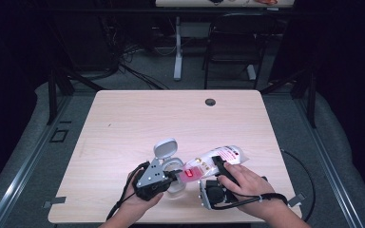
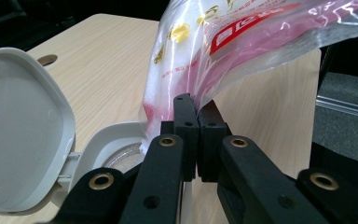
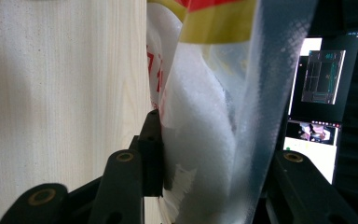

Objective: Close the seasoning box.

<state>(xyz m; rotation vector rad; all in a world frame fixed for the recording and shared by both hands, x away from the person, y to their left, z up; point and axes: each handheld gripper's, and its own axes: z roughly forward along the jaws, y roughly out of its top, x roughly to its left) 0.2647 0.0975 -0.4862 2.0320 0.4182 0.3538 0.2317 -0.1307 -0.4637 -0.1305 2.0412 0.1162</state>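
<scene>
bag (image 1: pixel 221 158) of white powder, clear plastic with red and gold print, hangs slanted above the near middle of the table (image 1: pixel 123 123), held between the two tongs. going from the left in the high view: a white container (image 1: pixel 170 167) stands on the table with its hinged lid (image 1: pixel 165 148) flipped up and back, and the left tongs (image 1: pixel 177 175), gripped by the person's left hand (image 1: pixel 140 199), sit just beside it, pointing right toward the bag's lower end. in the left gripper view the left tongs (image 2: pixel 197 122) are fully closed, pinching the thin lower edge of the bag (image 2: pixel 223 51) between their jaws, right over the open mouth of the container (image 2: pixel 116 154), with the lid (image 2: pixel 18 130) standing up at the left. further right, the right tongs (image 1: pixel 217 167) are held by the right hand (image 1: pixel 247 185) and take the fatter part of the bag. in the right gripper view the right tongs (image 3: pixel 209 154) stand fairly wide, the powder-filled bag (image 3: pixel 200 140) between the jaws, the left jaw pressing its side; whether the other jaw touches it i cannot tell. a screen (image 3: pixel 321 93) glows behind.
</scene>
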